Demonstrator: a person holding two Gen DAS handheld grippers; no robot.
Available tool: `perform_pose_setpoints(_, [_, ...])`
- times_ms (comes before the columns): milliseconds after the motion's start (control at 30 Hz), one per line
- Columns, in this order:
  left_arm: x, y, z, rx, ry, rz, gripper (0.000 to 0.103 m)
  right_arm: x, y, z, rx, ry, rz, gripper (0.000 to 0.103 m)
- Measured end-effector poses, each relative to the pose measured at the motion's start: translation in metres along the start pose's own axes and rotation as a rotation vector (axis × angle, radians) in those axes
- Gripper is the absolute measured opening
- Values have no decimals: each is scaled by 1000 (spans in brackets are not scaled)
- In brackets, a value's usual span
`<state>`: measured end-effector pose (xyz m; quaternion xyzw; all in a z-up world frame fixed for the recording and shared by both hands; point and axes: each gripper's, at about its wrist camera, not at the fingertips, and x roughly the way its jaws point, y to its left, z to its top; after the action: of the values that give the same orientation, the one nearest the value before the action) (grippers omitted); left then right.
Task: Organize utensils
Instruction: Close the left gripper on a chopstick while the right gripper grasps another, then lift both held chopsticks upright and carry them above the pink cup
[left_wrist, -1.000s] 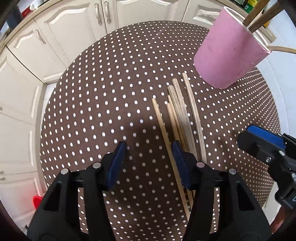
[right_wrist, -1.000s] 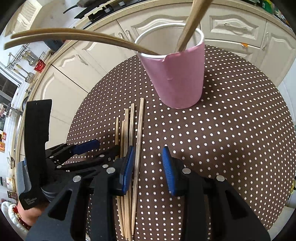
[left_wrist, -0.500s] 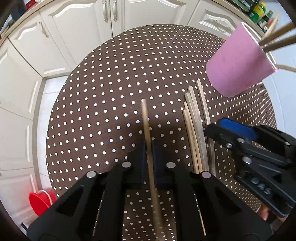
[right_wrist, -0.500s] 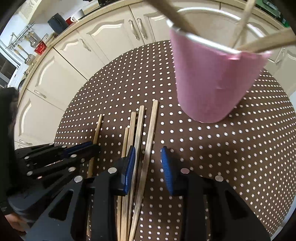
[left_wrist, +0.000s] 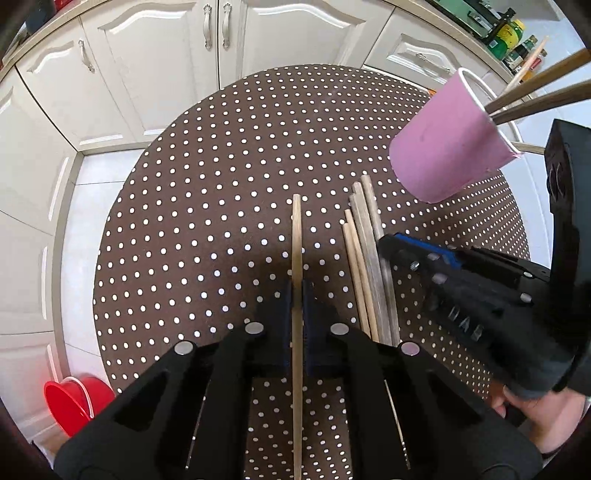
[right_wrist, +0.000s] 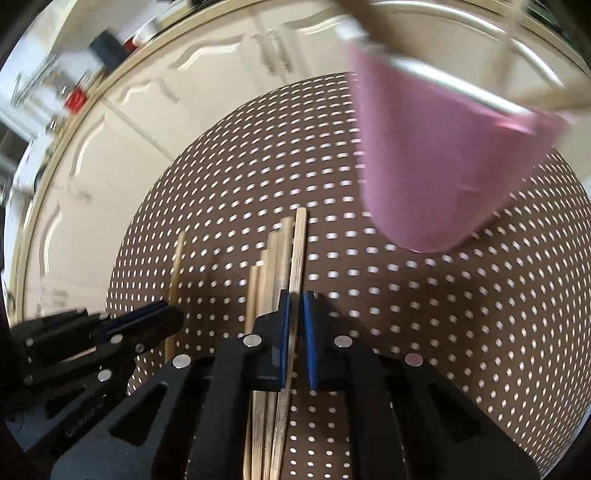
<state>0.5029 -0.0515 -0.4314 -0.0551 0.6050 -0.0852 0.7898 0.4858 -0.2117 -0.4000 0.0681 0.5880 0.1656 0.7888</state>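
Chopstick (left_wrist: 296, 236) in our left gripper (left_wrist: 296, 295) is what we start from: the jaws are clenched on one pale stick, which runs forward between them and lies apart from the rest of the bundle (left_wrist: 369, 266). Our right gripper (right_wrist: 295, 317) has its blue pads nearly closed around the rightmost stick (right_wrist: 297, 251) of that bundle, though we cannot tell whether it truly grips yet. Beyond both stands the pink cup (left_wrist: 447, 147), already holding several utensils, on the dotted tablecloth (left_wrist: 207, 221). We judge the step to be picking sticks off the table for the cup; the next move calls for lifting each stick clear, tipping it upright and aiming it into the rim. A second ago both grippers were spread open over the bundle; since then the left has closed and drawn its stick aside.
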Motion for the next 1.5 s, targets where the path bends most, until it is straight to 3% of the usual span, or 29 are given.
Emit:
perform_pose_setpoints(267, [-7,-6,-10,10,4,1,6,1,4,-5,-19,15,7,9])
perform_pose_setpoints(600, [-6,-7,-1,-1,-2,3,6,12,21,8,-107,13,-102,10])
perform_pose_setpoints(767, [-19,-11,-1,10,-28,-22,6,2,4,8,9,11,-12,5])
perform_pose_setpoints(1100, [-83,-36,-8,105,-142,-119,6,-96,-5,-21,78,-179,76,5])
perform_pose_setpoints(1333, [-133,-52,-14,167,-227,-181,6,-170,10,-37,77,-351,63,5])
perform_pose_setpoints(1500, [-163,-63,-11,194,-289,-221,6,-198,22,-35,67,-435,38,5])
